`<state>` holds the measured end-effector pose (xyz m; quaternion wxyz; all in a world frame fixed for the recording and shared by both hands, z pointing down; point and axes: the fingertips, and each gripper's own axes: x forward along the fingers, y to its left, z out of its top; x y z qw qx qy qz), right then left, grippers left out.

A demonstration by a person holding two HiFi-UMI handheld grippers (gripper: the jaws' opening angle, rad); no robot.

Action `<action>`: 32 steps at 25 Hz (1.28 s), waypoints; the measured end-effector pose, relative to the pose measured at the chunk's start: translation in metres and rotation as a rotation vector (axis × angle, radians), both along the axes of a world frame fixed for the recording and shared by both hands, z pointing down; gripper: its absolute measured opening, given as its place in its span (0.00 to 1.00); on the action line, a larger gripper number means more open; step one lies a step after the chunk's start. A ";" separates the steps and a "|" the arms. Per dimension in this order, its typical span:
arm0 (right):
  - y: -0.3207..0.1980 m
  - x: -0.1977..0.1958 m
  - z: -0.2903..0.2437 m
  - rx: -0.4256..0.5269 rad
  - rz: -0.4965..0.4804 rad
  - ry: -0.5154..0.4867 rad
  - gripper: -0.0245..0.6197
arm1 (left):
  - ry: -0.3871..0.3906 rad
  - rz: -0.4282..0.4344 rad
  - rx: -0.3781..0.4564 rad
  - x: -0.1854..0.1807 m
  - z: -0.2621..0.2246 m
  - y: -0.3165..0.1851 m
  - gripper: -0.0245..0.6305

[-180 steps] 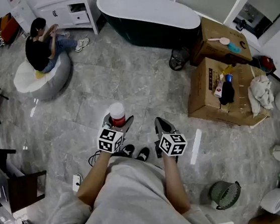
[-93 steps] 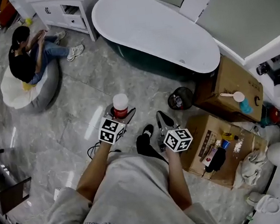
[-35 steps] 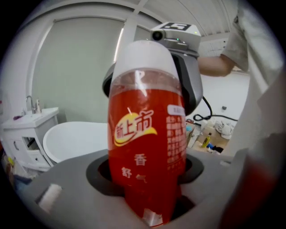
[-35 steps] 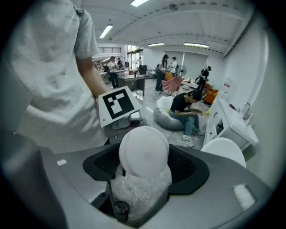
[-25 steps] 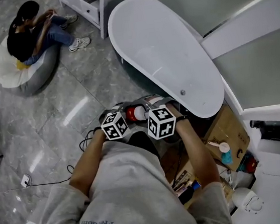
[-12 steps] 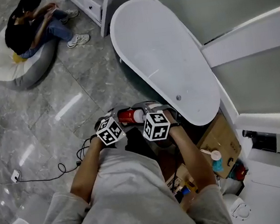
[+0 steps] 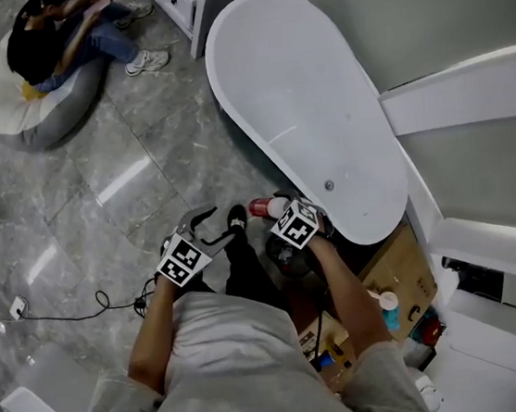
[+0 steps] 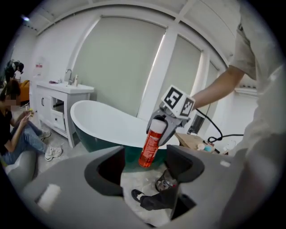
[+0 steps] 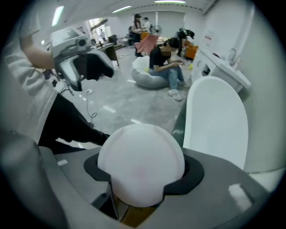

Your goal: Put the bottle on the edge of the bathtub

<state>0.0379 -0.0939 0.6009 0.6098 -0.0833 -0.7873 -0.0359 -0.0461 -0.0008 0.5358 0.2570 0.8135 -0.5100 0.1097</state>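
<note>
We're on the carry-over step. The bottle (image 7: 260,208) is up in the air in our right tool (image 7: 275,211), just beside the near rim of the bathtub (image 7: 248,141) and not on it yet. The right tool's jaws are clamped round the white cap end. Our left tool (image 7: 210,227) is spread as wide as it goes, with nothing in it. Our guess for the next move: bring the bottle over the rim, set it base-down somewhere stable, then let go.

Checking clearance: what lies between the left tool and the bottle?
Nothing touches either. The left gripper view shows the open left tool apart from the bottle in the right tool; the person's black shoe lies below the gap.
</note>
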 end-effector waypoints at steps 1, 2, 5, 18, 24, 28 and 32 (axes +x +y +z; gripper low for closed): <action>-0.010 0.007 0.011 -0.010 0.076 0.007 0.49 | 0.017 -0.013 -0.006 0.001 0.002 -0.002 0.56; -0.021 0.014 0.021 -0.017 0.150 0.016 0.49 | 0.034 -0.025 -0.013 0.003 0.004 -0.005 0.56; -0.052 0.030 0.053 -0.017 0.321 0.034 0.49 | 0.054 -0.033 -0.040 0.010 0.015 -0.018 0.56; -0.107 0.089 0.208 -0.048 0.797 0.052 0.49 | 0.090 -0.010 -0.129 0.049 0.072 -0.076 0.56; -0.108 0.109 0.272 -0.041 0.894 0.033 0.49 | 0.059 0.040 -0.194 0.061 0.111 -0.093 0.55; -0.110 0.137 0.297 -0.034 0.999 0.047 0.49 | 0.082 0.035 -0.227 0.072 0.126 -0.097 0.54; -0.110 0.155 0.328 -0.034 1.101 0.096 0.49 | 0.078 0.075 -0.257 0.074 0.140 -0.092 0.54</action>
